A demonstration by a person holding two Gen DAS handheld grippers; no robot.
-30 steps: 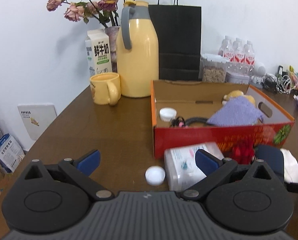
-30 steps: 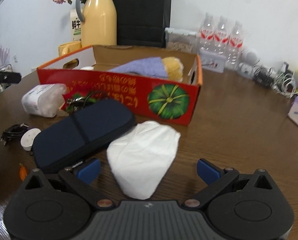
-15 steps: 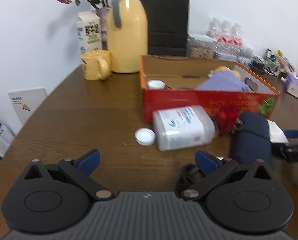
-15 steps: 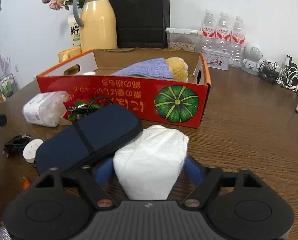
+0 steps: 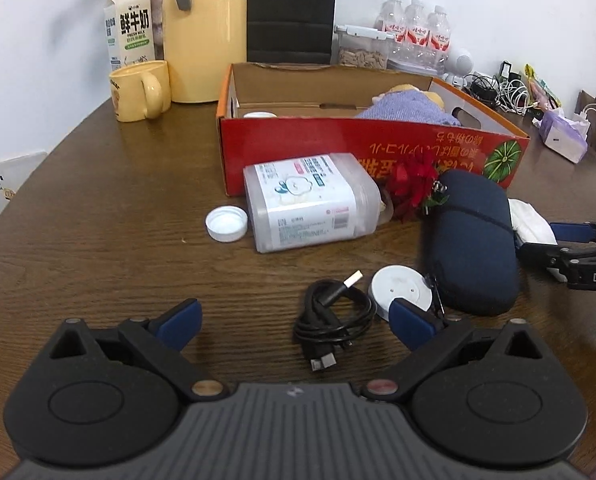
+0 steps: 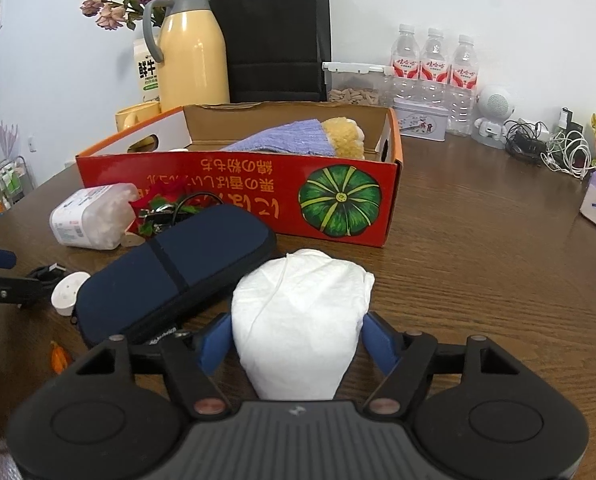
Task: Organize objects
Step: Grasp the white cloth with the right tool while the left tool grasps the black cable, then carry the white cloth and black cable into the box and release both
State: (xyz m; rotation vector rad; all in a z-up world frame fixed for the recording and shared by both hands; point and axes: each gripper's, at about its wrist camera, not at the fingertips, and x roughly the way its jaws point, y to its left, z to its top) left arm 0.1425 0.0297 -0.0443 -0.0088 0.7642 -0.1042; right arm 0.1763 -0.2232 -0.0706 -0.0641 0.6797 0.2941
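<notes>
My right gripper [image 6: 298,338] is shut on a white tissue pack [image 6: 302,312] lying on the table in front of the red cardboard box [image 6: 258,196]. A dark blue pouch [image 6: 174,268] lies just left of the pack. My left gripper [image 5: 294,322] is open and empty, low over the table, with a coiled black USB cable [image 5: 334,320] between its fingers. A white round puck [image 5: 402,290] lies by its right fingertip. A clear plastic jar [image 5: 310,200] lies on its side by the box, with a white lid [image 5: 226,223] beside it. The pouch [image 5: 474,244] shows at the right there.
The box holds a purple cloth [image 6: 290,140] over a plush toy and a white cap [image 5: 259,115]. A yellow thermos [image 5: 204,28], mug [image 5: 140,90], milk carton, black bag, water bottles [image 6: 434,68] and tangled cables [image 6: 550,148] stand behind. Red flower [image 5: 414,182] by the pouch.
My right gripper closed on the tissue pack and moved forward. My left gripper pulled back and dropped low, so the cable and puck now lie between its fingers.
</notes>
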